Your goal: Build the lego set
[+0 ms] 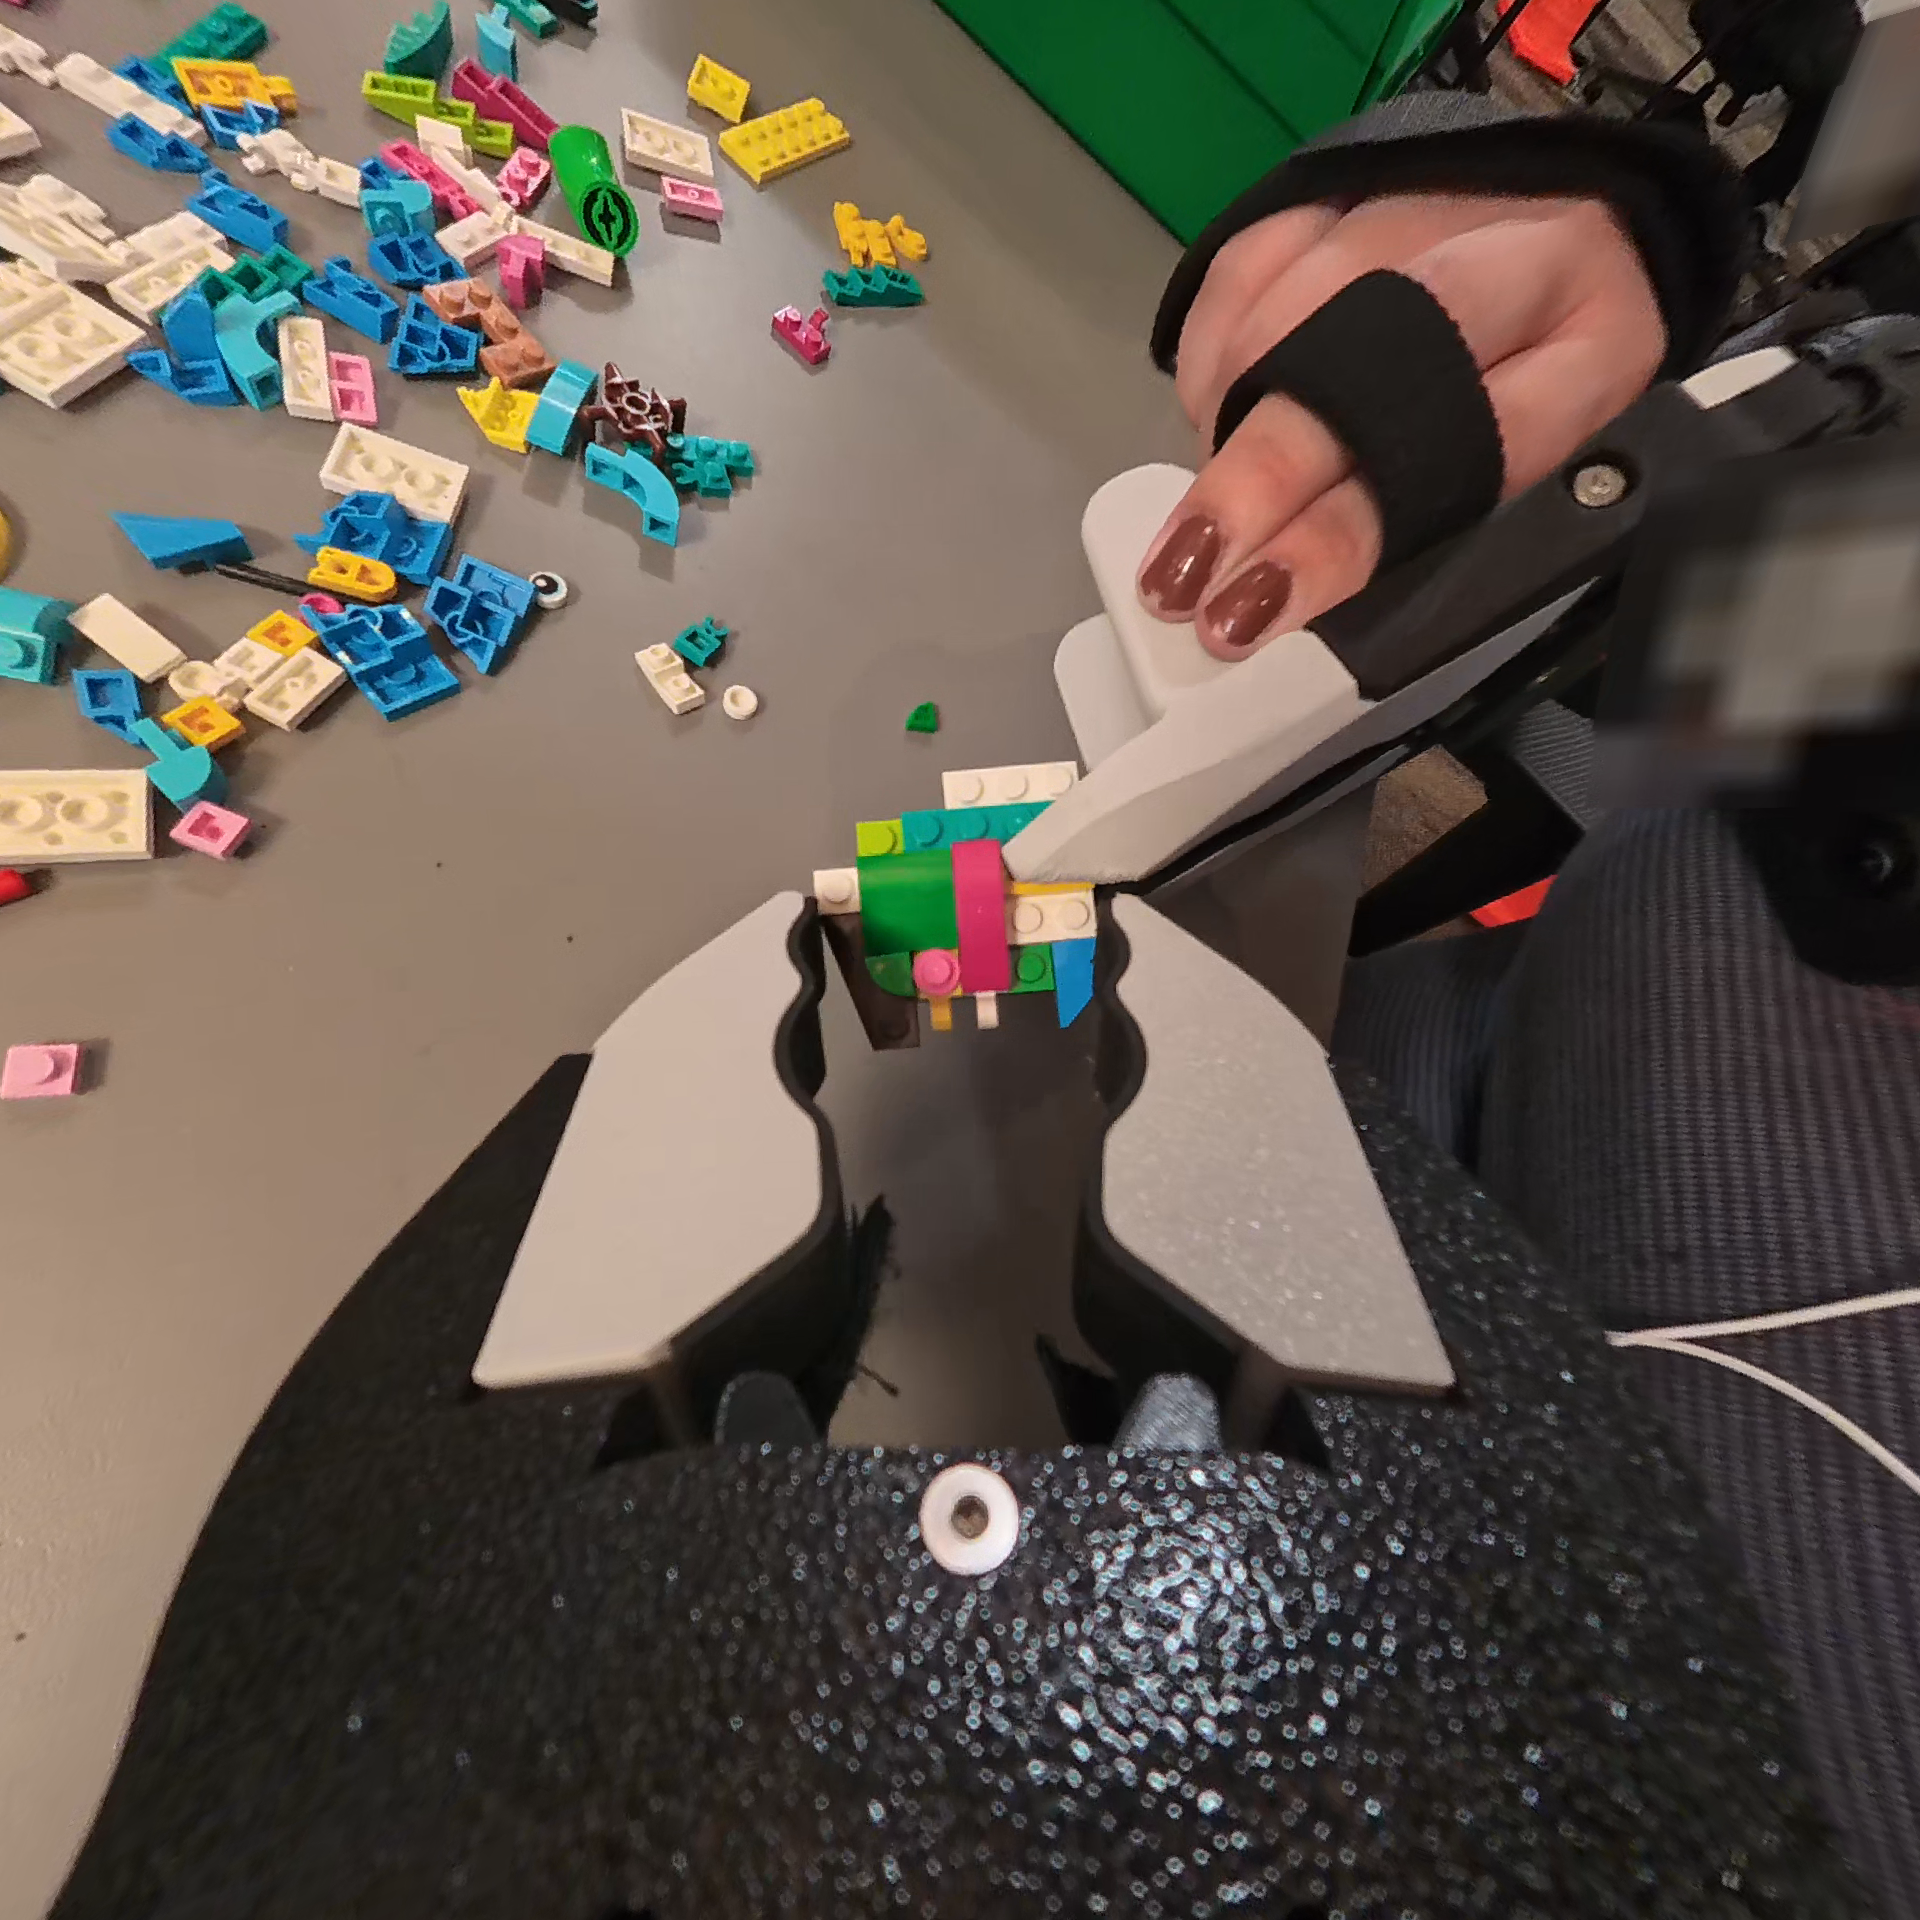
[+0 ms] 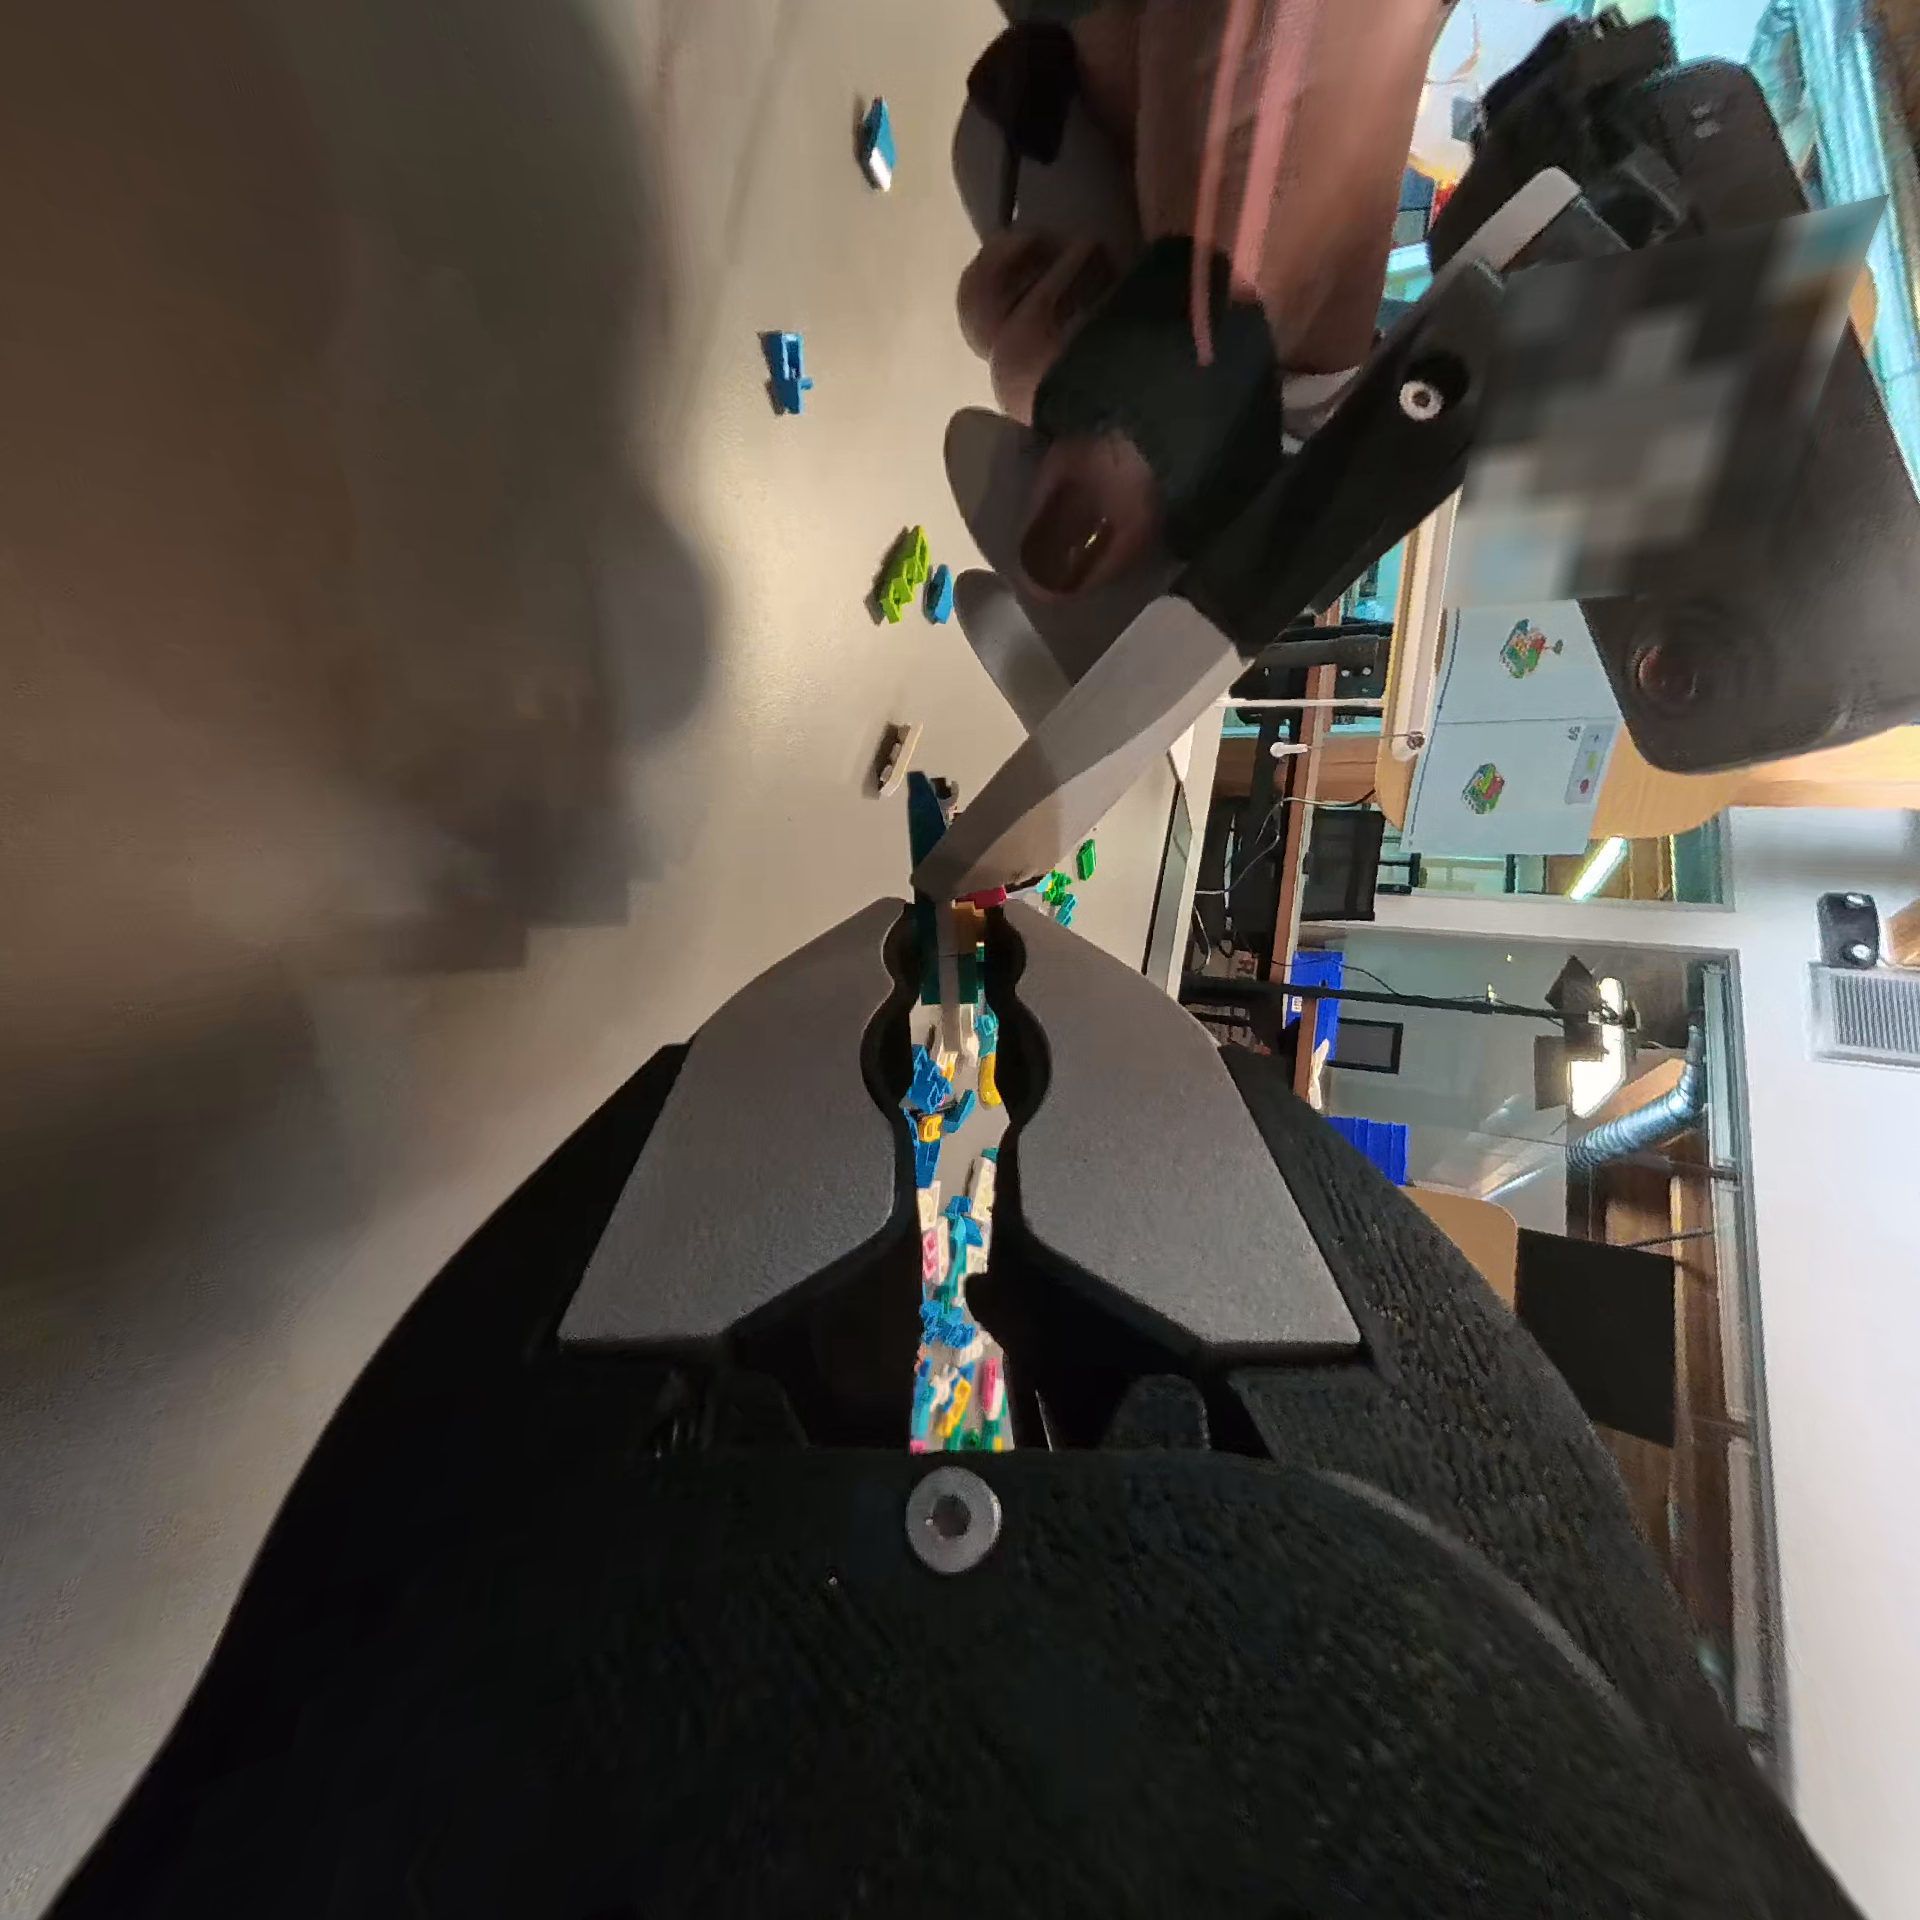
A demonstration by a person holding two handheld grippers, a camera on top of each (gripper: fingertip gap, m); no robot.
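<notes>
A small lego assembly (image 1: 904,904) of green, white, teal, yellow and blue pieces with a magenta curved strip (image 1: 977,914) is held above the grey table (image 1: 520,1039). My left gripper (image 1: 961,925) is shut on its two sides. My right gripper (image 1: 1044,852) comes in from the upper right, its tip against the assembly by the magenta strip. In the right wrist view my right gripper (image 2: 951,935) is almost closed on the assembly's thin edge (image 2: 948,977). A finger (image 2: 1091,748) of the left gripper slants in from the upper right.
Many loose bricks (image 1: 364,364) lie at the table's upper left, with a green cylinder (image 1: 592,187) and a yellow plate (image 1: 784,140). A pink tile (image 1: 42,1070) lies alone at the left. A dark chair (image 1: 1662,1143) is at the right. An open booklet (image 2: 1507,727) stands beyond. Only a small space, under 4 cm, lies between the two pairs of fingers.
</notes>
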